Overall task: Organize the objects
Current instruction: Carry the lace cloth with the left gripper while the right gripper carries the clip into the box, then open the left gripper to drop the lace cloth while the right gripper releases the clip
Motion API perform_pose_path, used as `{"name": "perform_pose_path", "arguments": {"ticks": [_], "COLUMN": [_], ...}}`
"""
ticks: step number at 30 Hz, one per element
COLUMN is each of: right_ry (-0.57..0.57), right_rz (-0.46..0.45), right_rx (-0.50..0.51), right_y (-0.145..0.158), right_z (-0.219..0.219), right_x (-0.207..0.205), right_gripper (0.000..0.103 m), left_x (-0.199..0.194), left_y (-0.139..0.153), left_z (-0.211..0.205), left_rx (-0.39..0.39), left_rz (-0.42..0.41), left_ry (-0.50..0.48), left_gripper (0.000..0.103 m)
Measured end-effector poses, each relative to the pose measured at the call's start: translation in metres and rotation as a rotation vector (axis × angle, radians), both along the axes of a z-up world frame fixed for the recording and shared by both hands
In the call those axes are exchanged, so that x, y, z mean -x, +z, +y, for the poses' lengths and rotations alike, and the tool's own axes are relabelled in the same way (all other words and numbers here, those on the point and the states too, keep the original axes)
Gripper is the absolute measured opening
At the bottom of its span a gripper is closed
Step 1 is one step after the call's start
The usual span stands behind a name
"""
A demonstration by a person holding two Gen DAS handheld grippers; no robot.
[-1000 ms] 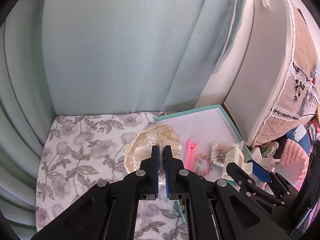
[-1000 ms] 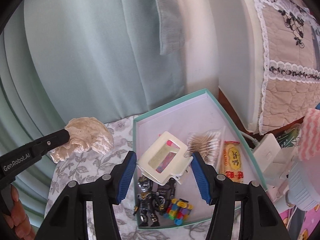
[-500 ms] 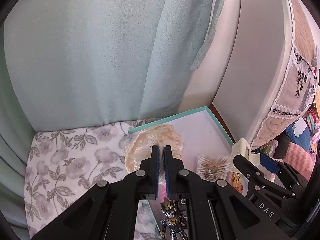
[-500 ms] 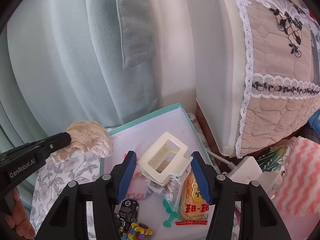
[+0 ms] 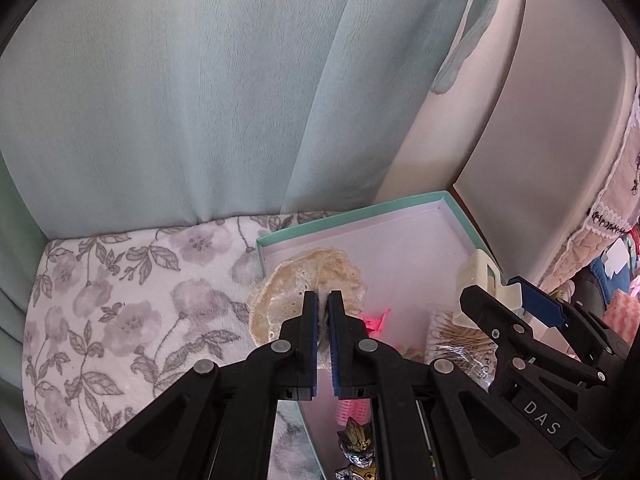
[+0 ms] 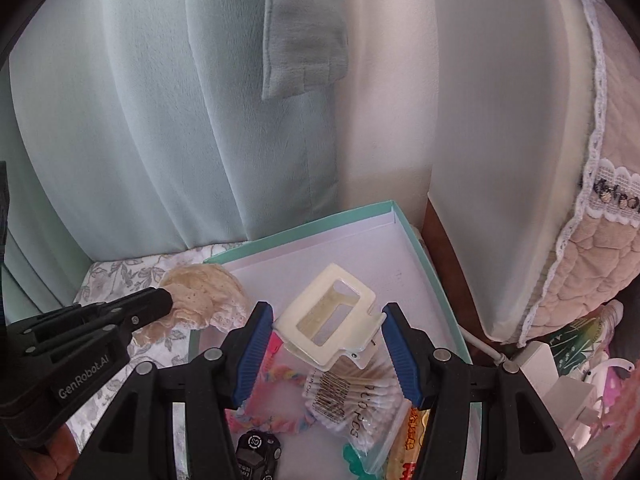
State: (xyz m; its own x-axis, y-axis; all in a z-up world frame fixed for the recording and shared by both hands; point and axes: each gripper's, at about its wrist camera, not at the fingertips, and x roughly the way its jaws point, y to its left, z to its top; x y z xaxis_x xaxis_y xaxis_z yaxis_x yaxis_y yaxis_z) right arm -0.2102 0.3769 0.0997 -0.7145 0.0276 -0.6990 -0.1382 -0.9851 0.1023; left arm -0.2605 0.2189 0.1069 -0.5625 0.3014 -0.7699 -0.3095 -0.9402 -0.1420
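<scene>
The left gripper [image 5: 323, 312] pinches a lace scrunchie [image 5: 308, 280] and the right gripper [image 6: 326, 340] clamps a cream hair claw [image 6: 330, 316] over the crowded teal box [image 6: 424, 264]; released carelessly, either could land outside it.

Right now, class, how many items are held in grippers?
2. The cream lace scrunchie is pinched in the left gripper over the tray's corner; the cream hair claw clip sits between the right gripper's fingers above the tray.

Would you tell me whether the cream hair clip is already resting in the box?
No: the hair clip is held above the box by the right gripper.
</scene>
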Motion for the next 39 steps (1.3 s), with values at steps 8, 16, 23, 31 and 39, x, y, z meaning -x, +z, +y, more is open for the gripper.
{"name": "perform_pose_path", "arguments": {"ticks": [8,16,23,31,39], "right_ry": [0.032,0.04,0.033,0.026,0.025], "right_rz": [-0.034,-0.065,-0.081,-0.085,-0.094], "right_rx": [-0.021,-0.032,-0.038,-0.035,-0.034], "right_y": [-0.016,-0.028,-0.034,-0.037,-0.036], "right_z": [-0.011,-0.014,-0.012,-0.009,-0.008], "right_x": [0.016,0.025,0.03,0.031,0.031], "right_gripper": [0.06,0.06,0.06,0.06,0.06], "left_x": [0.01,0.016,0.017,0.021,0.022], "left_y": [-0.025,-0.042,-0.046,-0.051,-0.055], "left_z": [-0.004,0.002,0.013,0.014,0.013], "left_rx": [-0.012,-0.015,-0.014,-0.022,-0.03], "left_rz": [-0.045,-0.081,-0.091,-0.108,-0.14], "left_ry": [0.008,-0.01,-0.056,-0.062,-0.06], "left_gripper": [0.005,0.005,0.005,0.005,0.009]}}
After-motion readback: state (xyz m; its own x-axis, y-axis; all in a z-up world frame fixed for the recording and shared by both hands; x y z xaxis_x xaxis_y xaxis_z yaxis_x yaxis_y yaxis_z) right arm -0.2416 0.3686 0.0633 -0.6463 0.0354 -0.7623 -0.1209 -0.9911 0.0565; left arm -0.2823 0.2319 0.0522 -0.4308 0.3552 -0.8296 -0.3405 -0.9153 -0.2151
